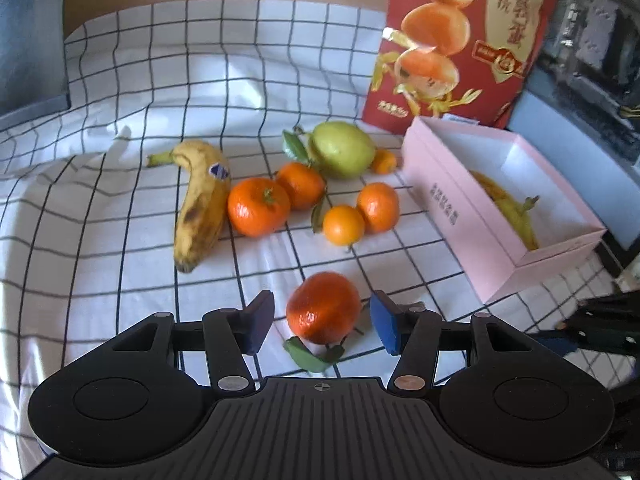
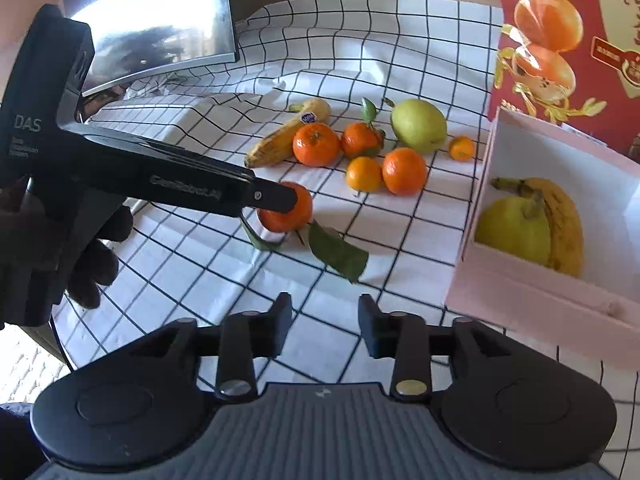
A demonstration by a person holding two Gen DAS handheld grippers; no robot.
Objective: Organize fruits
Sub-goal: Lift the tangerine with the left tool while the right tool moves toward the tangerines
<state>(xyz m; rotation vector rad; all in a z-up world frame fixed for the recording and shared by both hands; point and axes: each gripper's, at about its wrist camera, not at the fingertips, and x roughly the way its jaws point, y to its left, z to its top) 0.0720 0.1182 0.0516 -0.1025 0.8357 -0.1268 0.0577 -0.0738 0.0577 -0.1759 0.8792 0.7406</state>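
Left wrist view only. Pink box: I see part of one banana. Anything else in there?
Observer: Yes. The right wrist view shows a green pear-like fruit beside the banana in the pink box.
Operator: Right gripper carrying anything?
Observer: No. The right gripper is open, with nothing between its jaws.
Operator: Debris near my mandarin?
Observer: A large loose leaf lies on the cloth next to the mandarin, on the box side.

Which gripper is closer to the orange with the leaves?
Left. The left gripper has its open fingers on either side of the orange; the right gripper hangs empty, farther off, near the pink box.
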